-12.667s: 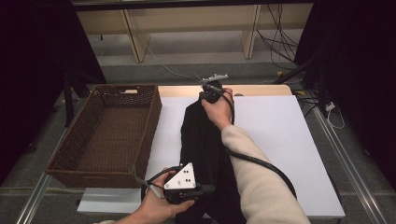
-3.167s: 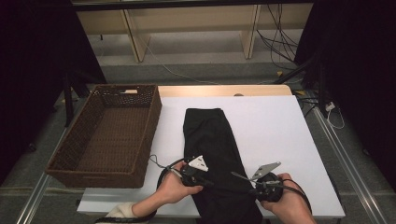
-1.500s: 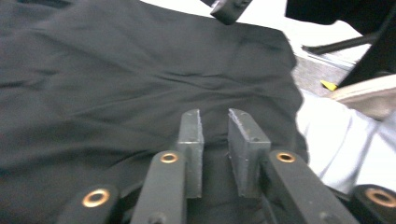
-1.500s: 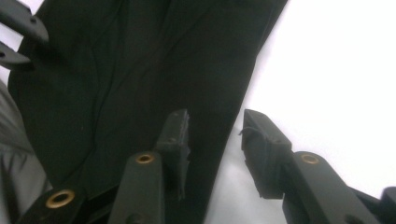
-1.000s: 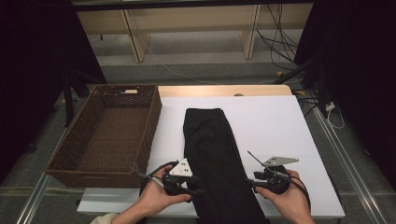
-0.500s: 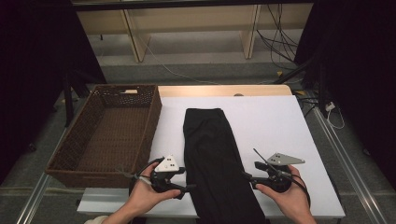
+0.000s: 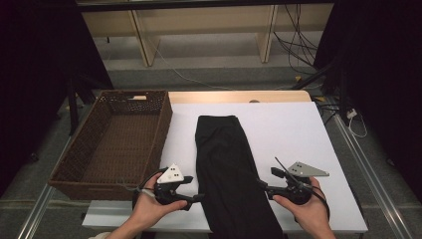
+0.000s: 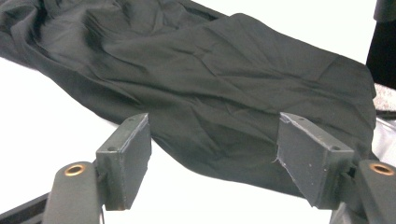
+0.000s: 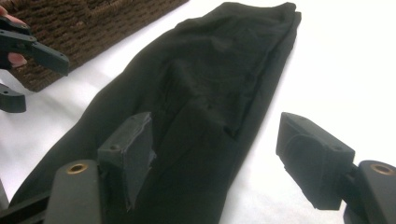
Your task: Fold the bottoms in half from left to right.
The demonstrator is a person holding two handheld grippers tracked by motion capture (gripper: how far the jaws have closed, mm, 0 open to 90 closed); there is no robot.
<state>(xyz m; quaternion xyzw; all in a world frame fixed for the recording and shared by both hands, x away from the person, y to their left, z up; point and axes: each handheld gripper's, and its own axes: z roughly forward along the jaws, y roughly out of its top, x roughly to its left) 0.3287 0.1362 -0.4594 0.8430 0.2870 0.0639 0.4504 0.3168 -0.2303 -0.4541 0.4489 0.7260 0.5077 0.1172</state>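
Flanking the black garment (image 7: 226, 169), left gripper (image 7: 199, 197) and right gripper (image 7: 261, 184) gape, released (basket (image 7: 114, 144) beside).

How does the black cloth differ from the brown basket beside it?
The cloth is black, soft and lies flat on the white table; the basket is brown, woven and stiff, with raised walls. The cloth hangs over the table's near edge; the basket sits left of the table. Both are longer than wide.

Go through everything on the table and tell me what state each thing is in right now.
black garment: folded into a long strip, flat on the table, not gripped
wicker basket: empty
left gripper: jaws open, just widened, at the garment's left edge
right gripper: jaws open, just widened, at its right edge
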